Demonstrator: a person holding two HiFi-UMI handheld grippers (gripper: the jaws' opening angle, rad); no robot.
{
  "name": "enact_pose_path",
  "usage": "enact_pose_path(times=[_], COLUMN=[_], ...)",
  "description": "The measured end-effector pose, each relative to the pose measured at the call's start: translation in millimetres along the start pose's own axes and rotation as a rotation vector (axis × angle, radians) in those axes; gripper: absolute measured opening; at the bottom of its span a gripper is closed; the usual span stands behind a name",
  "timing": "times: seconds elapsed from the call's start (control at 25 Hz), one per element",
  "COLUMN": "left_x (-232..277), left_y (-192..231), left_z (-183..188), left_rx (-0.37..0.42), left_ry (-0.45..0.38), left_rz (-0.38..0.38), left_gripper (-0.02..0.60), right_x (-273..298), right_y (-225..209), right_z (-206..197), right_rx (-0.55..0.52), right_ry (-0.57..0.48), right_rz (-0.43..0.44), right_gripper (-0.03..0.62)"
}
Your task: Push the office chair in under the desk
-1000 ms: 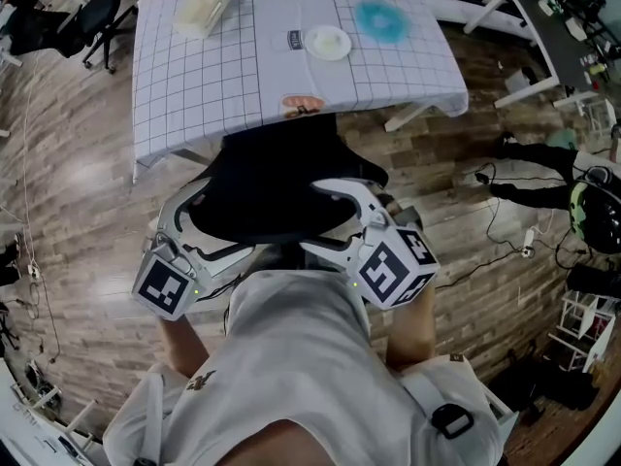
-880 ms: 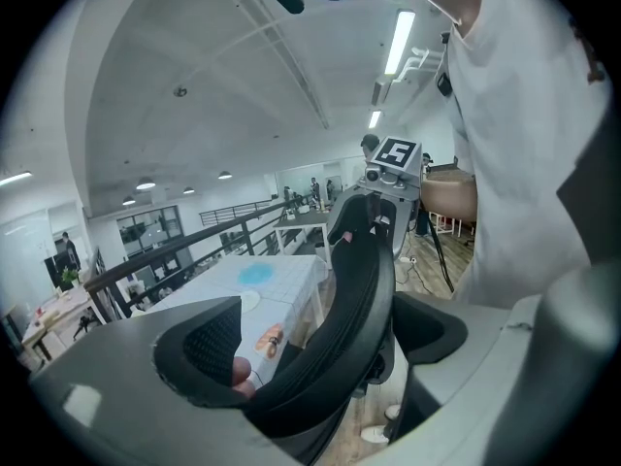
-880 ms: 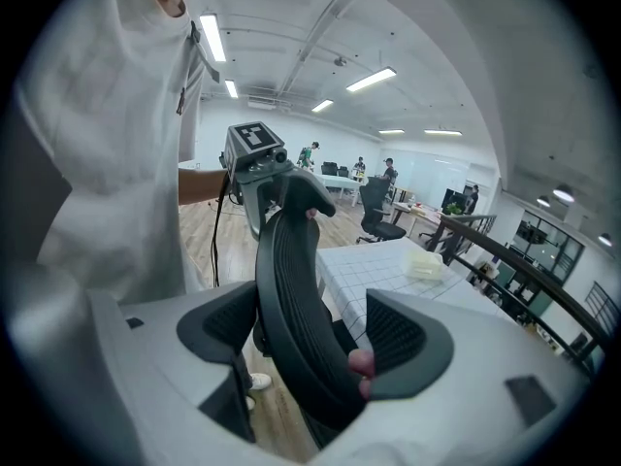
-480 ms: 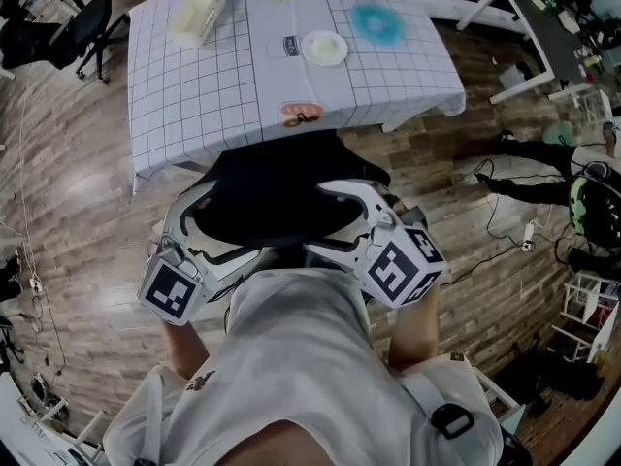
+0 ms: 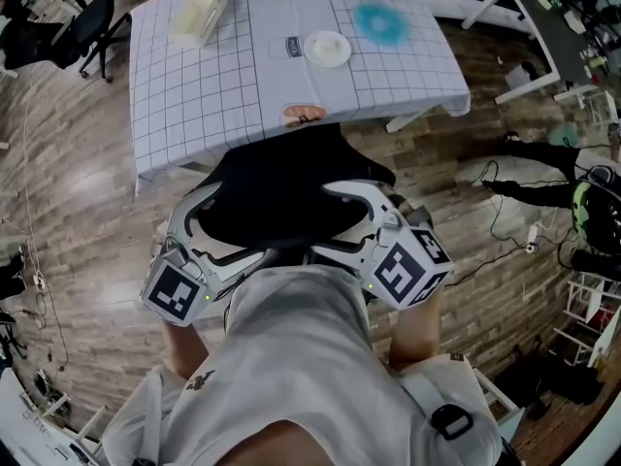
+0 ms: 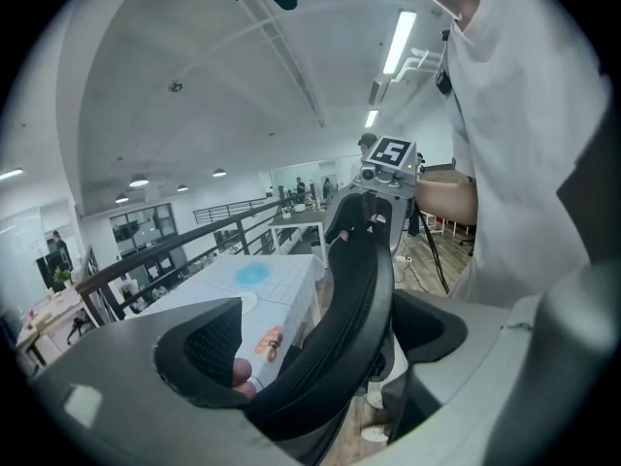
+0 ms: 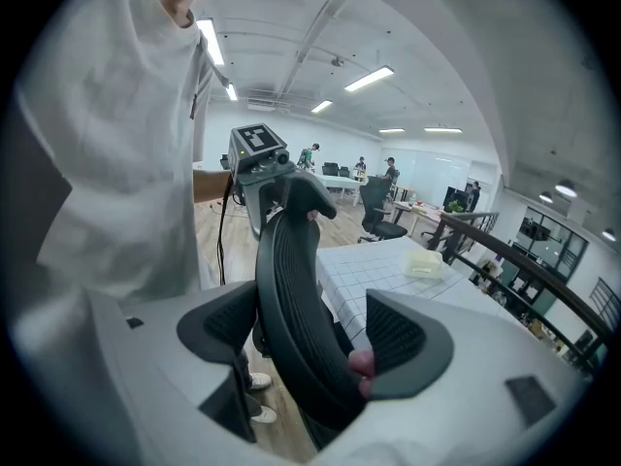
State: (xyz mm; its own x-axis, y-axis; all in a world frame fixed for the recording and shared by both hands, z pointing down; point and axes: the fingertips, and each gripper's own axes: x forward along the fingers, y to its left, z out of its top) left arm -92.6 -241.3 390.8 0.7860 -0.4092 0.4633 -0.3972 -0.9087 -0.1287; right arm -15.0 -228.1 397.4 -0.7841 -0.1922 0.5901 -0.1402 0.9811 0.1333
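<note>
In the head view the black office chair [image 5: 281,187] stands at the near edge of the desk [image 5: 204,95], which wears a white grid cloth. The seat's front reaches just under the cloth's edge. My left gripper [image 5: 228,223] and right gripper [image 5: 325,219] both clasp the top of the backrest from opposite sides. In the left gripper view the black mesh backrest [image 6: 354,289] runs between the jaws of the left gripper [image 6: 320,348]. In the right gripper view the backrest [image 7: 291,280] is pinched by the right gripper [image 7: 310,338].
On the desk lie a white plate [image 5: 327,48], a blue round item [image 5: 380,22], a pale box [image 5: 199,15] and an orange item [image 5: 304,115] at the near edge. Another black chair [image 5: 68,27] stands far left. Cables [image 5: 524,192] trail on the wooden floor at right.
Both grippers stay clamped on the backrest. The chair and grippers have shifted only slightly in the view, and the seat's front still meets the desk's near edge.
</note>
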Motion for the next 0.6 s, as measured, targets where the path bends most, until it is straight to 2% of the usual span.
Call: enact_pose_path(times=[0.6], left_x=[26.7], left_y=[11.7], left_z=[11.4], left_rx=[-0.027], left_ry=[0.009], left_rz=[0.037], left_gripper=[0.477], right_x=[-12.5], right_y=[-27.2], right_z=[-15.6], right_rx=[-0.024], right_ry=[-0.003], right_rz=[0.030], right_gripper=[0.356])
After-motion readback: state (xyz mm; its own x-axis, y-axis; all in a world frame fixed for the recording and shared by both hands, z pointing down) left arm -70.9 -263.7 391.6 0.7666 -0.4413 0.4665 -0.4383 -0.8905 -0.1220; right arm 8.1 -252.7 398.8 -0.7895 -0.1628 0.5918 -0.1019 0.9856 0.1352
